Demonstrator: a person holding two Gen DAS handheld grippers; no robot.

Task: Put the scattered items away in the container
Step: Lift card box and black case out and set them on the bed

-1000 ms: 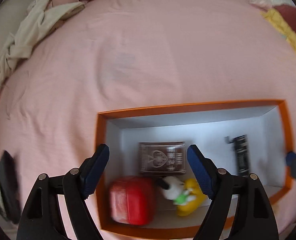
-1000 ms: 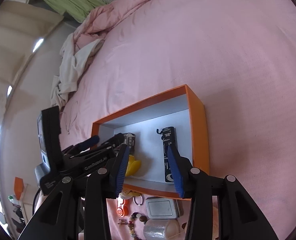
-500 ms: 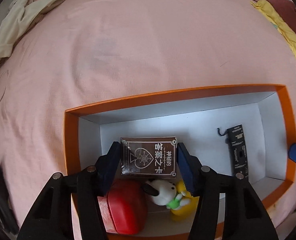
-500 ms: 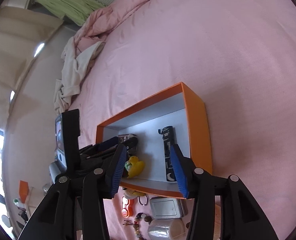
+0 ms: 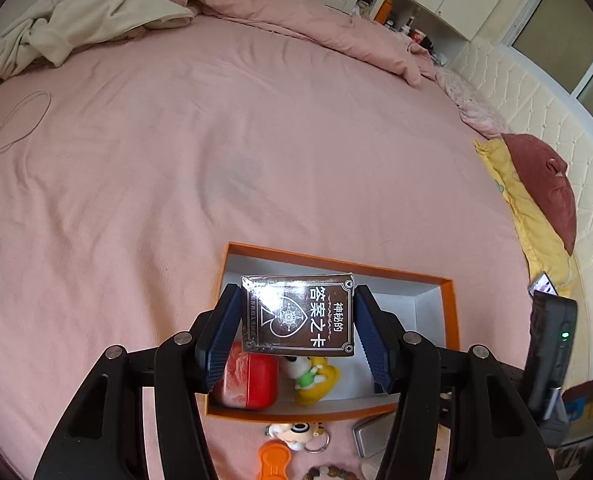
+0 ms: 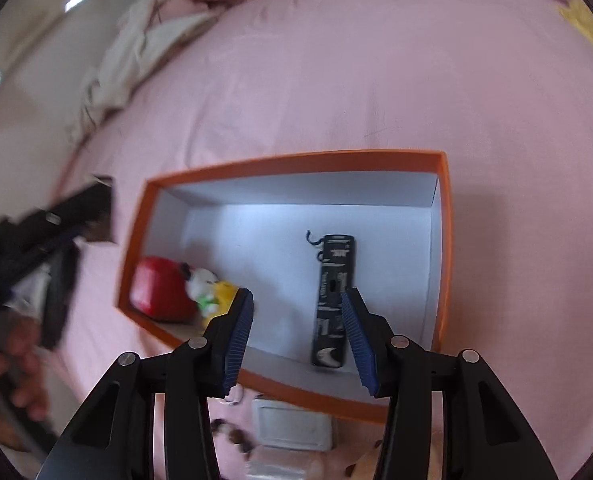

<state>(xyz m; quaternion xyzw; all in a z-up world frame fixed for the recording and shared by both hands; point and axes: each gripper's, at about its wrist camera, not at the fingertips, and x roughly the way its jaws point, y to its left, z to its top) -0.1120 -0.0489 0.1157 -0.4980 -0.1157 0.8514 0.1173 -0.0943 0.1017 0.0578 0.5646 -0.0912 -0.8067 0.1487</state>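
My left gripper (image 5: 298, 322) is shut on a dark card box (image 5: 299, 314) with a spade emblem, held above the orange box (image 5: 336, 265) with white inside. In the box lie a red case (image 5: 248, 380) and a white-and-yellow plush toy (image 5: 312, 376). In the right wrist view my right gripper (image 6: 296, 324) is open and empty over the orange box's (image 6: 296, 159) near edge. A black tube (image 6: 332, 296), the red case (image 6: 156, 292) and the plush toy (image 6: 206, 290) lie inside. The left gripper (image 6: 56, 232) is a blur at the left.
Loose items lie on the pink bedsheet (image 5: 216, 152) in front of the box: a toy keychain (image 5: 296, 432), an orange tag (image 5: 274, 460), beads (image 5: 328, 472), a white tin (image 6: 292, 426) and a clear jar (image 6: 280, 466). Crumpled bedding (image 5: 96, 12) and pillows (image 5: 544, 184) edge the bed.
My left gripper closed on the card box inside the orange box and lifted it up and back. My right gripper moved in over the box's near edge.
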